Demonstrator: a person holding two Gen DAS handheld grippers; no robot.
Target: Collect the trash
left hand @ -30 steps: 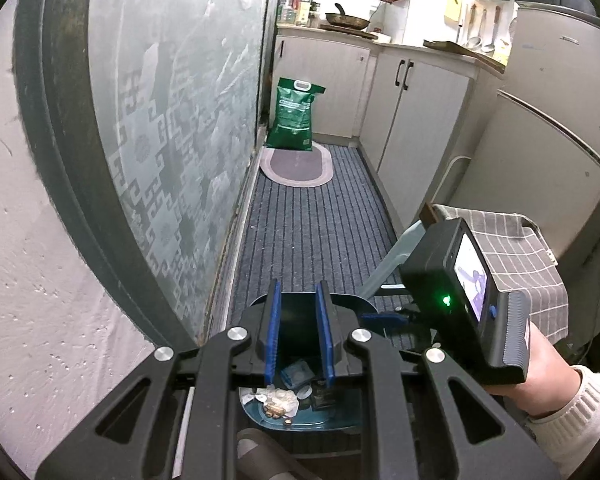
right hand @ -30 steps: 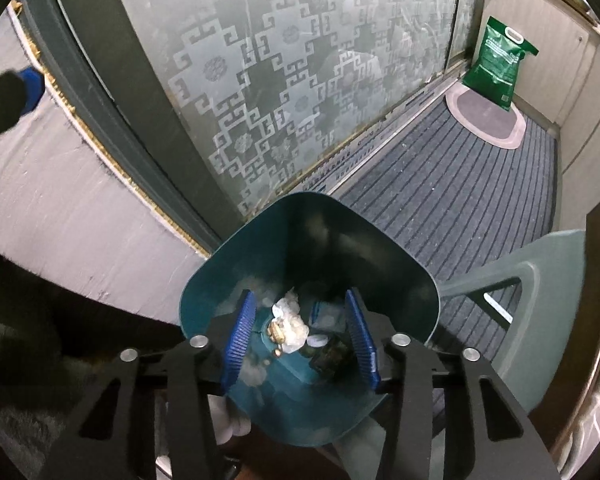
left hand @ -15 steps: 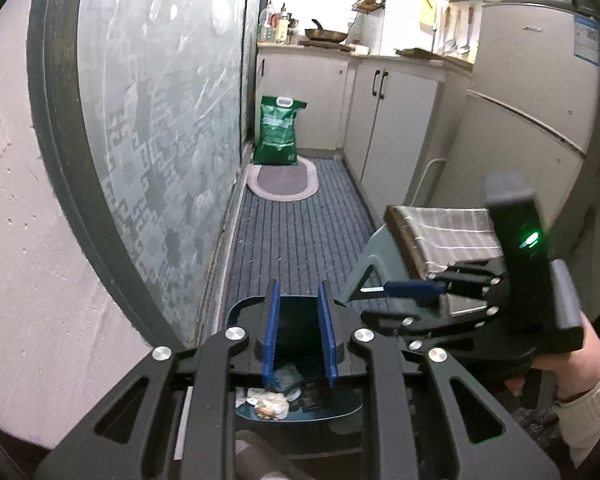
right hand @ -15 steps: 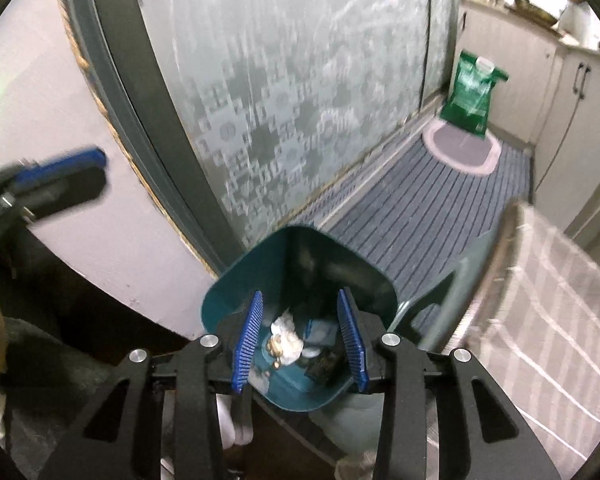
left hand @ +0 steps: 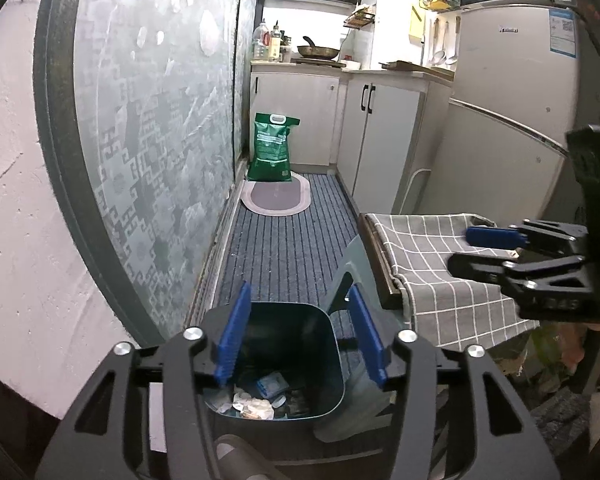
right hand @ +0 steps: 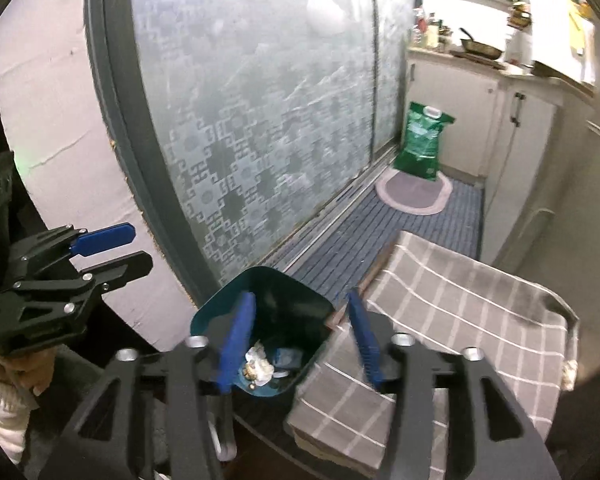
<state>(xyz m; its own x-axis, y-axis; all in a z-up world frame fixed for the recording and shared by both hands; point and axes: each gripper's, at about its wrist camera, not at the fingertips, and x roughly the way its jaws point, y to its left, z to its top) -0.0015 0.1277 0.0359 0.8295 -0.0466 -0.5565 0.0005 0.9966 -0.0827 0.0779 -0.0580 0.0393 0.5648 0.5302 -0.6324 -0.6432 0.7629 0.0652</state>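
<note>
Left wrist view: both grippers, left gripper [left hand: 298, 334] and right gripper [right hand: 300, 340], lately spreading, empty above trash bin [left hand: 324, 360].

Green bag [left hand: 272, 148] upright behind oval mat [left hand: 276, 198]; checked cloth [left hand: 432, 276] over stool; frying pan [left hand: 318, 51] on counter.

My right gripper [right hand: 298, 340], jaws just widening with nothing gripped, is hovering over the teal plastic bin [right hand: 220, 312] of crumpled trash [right hand: 260, 364] at lower centre.
</note>
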